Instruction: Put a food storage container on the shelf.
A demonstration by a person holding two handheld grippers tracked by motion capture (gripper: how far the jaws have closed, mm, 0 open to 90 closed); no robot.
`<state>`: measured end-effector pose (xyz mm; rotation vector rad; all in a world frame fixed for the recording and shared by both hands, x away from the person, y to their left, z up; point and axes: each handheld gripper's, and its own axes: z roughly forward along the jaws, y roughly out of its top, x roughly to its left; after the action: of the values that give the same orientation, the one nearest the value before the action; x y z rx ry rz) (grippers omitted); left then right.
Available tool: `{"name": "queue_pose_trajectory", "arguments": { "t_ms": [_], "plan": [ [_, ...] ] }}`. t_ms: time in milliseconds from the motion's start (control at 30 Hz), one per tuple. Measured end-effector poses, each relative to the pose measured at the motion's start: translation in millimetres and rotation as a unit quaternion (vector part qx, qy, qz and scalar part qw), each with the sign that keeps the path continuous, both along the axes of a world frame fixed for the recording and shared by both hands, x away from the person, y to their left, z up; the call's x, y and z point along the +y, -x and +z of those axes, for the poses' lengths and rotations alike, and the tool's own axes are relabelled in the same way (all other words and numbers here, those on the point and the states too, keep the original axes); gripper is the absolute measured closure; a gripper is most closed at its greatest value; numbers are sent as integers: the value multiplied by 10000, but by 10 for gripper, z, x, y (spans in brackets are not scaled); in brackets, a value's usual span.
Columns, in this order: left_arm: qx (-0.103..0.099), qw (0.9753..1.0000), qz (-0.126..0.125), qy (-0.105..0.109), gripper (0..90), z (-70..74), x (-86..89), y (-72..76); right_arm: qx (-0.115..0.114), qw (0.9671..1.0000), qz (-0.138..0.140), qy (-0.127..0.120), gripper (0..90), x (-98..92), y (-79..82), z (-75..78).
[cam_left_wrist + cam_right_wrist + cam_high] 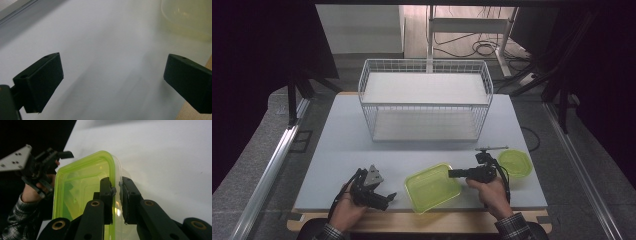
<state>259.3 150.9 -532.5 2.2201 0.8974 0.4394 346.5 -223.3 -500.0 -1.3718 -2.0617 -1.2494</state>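
A clear, lime-green rectangular container [432, 187] lies near the table's front edge, just right of centre. My right gripper [451, 174] comes at it from the right. In the right gripper view its jaws [117, 192] are shut on the container's rim [82, 187], one jaw inside the wall and one outside. The left gripper [391, 196] rests low at the front left, a short way left of the container. Its jaws [112, 80] stand wide open over bare table. The container's pale corner [186, 17] shows ahead to the upper right.
A round-cornered green lid [515, 164] lies flat just behind my right hand. A white wire basket [424, 105] with a shelf stands at the back middle of the grey table [337, 145]. The wooden table edge runs along the front.
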Motion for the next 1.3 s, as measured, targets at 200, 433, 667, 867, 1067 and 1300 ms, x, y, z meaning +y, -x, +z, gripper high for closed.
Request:
{"name": "queue_pose_trajectory", "arguments": {
  "t_ms": [200, 433, 667, 867, 1067, 1300],
  "plan": [
    [-7, 10000, 51, -3, 24, 3, 18, -4, -73, 9998, -74, -168, 795, -42, -32, 69],
    [11, 10000, 83, 0, 24, 1, 30, -9, -135, 9994, -144, -299, 795, -44, -88, 163],
    [42, 9999, 116, 11, 22, -2, 38, -16, -289, 9986, -222, -388, 795, -52, -159, 301],
    [55, 9999, 128, 44, 21, 1, 49, -19, -385, 9978, -272, -465, 795, -57, -224, 401],
    [59, 9999, 126, 29, 21, -3, 44, -20, -468, 9969, -330, -537, 795, -64, -317, 512],
    [74, 9999, 121, 6, 21, -11, 36, -21, -517, 9955, -449, -652, 795, -91, -437, 659]
  ]
}}
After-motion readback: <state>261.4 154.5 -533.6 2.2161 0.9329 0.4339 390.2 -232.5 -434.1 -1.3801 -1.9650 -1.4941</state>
